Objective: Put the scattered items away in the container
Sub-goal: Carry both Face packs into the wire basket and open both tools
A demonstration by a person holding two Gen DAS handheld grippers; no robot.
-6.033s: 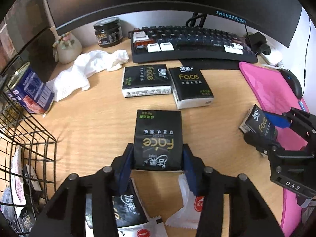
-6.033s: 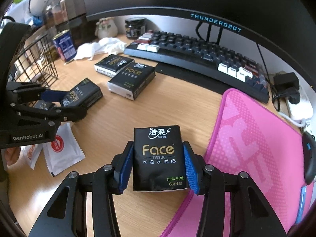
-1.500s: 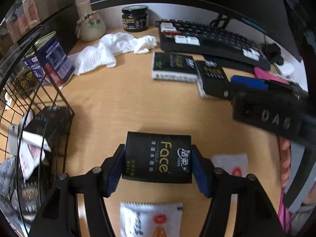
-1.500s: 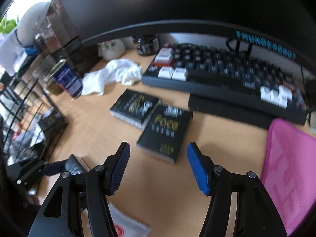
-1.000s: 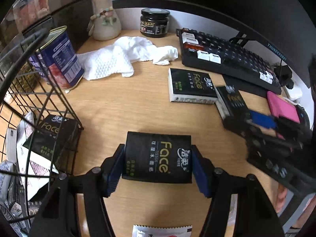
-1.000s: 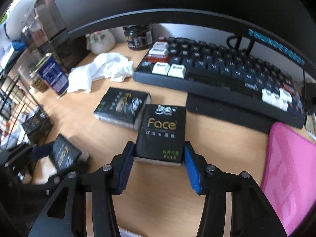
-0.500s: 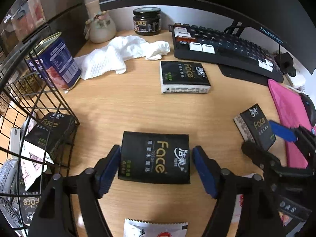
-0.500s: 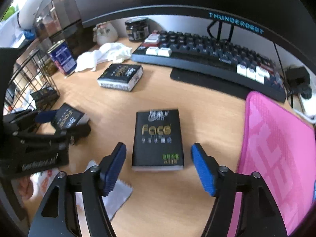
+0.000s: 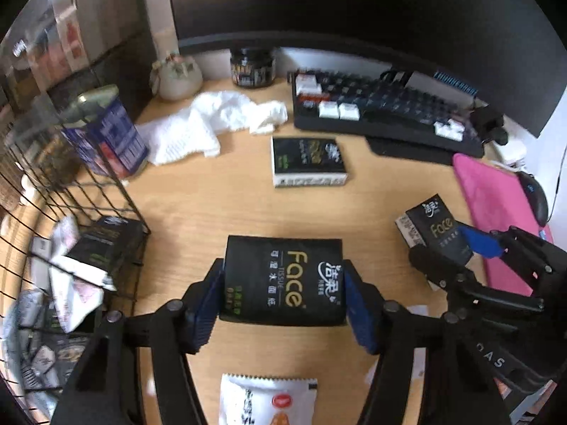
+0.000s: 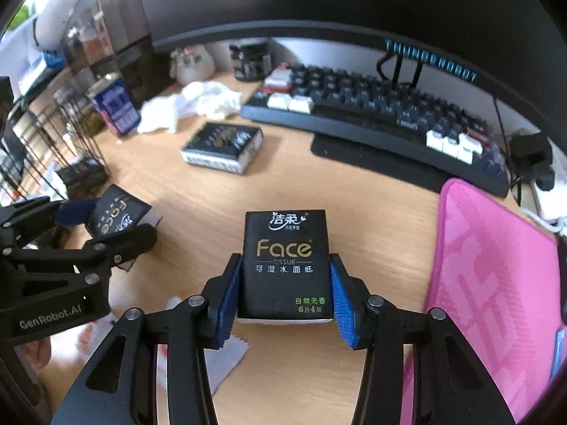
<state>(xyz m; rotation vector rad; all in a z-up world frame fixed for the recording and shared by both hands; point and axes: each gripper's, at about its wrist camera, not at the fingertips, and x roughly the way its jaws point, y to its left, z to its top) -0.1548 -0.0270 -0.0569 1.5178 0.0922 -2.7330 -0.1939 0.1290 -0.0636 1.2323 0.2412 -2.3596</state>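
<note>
Left gripper [image 9: 283,299], lower centre, closing on a black tissue pack [image 9: 283,279] above the counter [image 9: 212,205]. Right gripper [image 10: 285,299], lower centre, closing on another tissue pack [image 10: 286,262]. Wire basket [image 9: 63,212] at left edge.

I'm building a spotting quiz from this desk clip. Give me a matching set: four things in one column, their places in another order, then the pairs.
Things
1. blue tin
2. white cloth
3. dark jar
4. pink mat

Places
A. beside the keyboard's left end, at the back of the desk
B. right side of the desk
C. next to the wire basket
D. between the tin and the keyboard

Pairs: 1-C, 2-D, 3-A, 4-B
</note>
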